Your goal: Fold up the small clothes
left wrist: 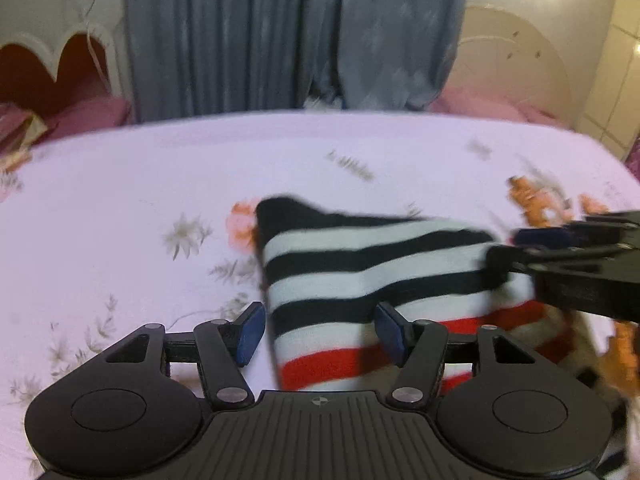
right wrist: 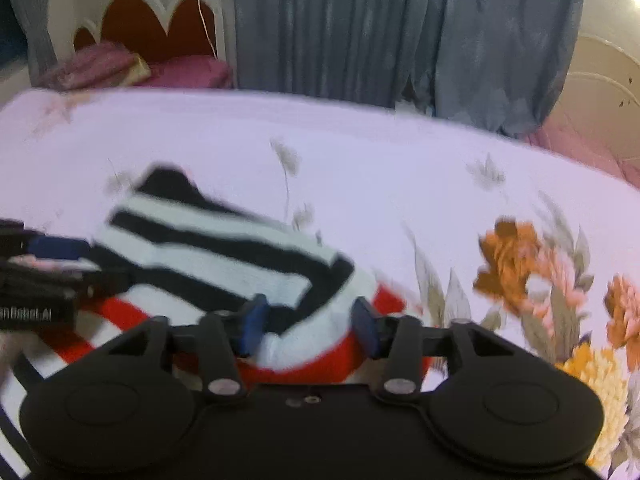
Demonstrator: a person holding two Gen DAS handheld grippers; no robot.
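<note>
A: Report the lower centre of the frame.
B: The right gripper (right wrist: 310, 326) stands with its blue pads apart, either side of a raised fold of the striped garment (right wrist: 224, 256).
A: And the left edge?
B: The left gripper (right wrist: 60, 250) touches the garment's edge. The garment lies on the floral bedsheet (right wrist: 400, 168); grey curtains (right wrist: 400, 32) hang at the top.

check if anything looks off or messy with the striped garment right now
The striped garment is not flat: its black and white part lies skewed across the red and white part, stripes running at different angles, with one black corner poking out. Both the left gripper and right gripper are open around bunched cloth. Nothing looks damaged on the floral bedsheet.
</note>
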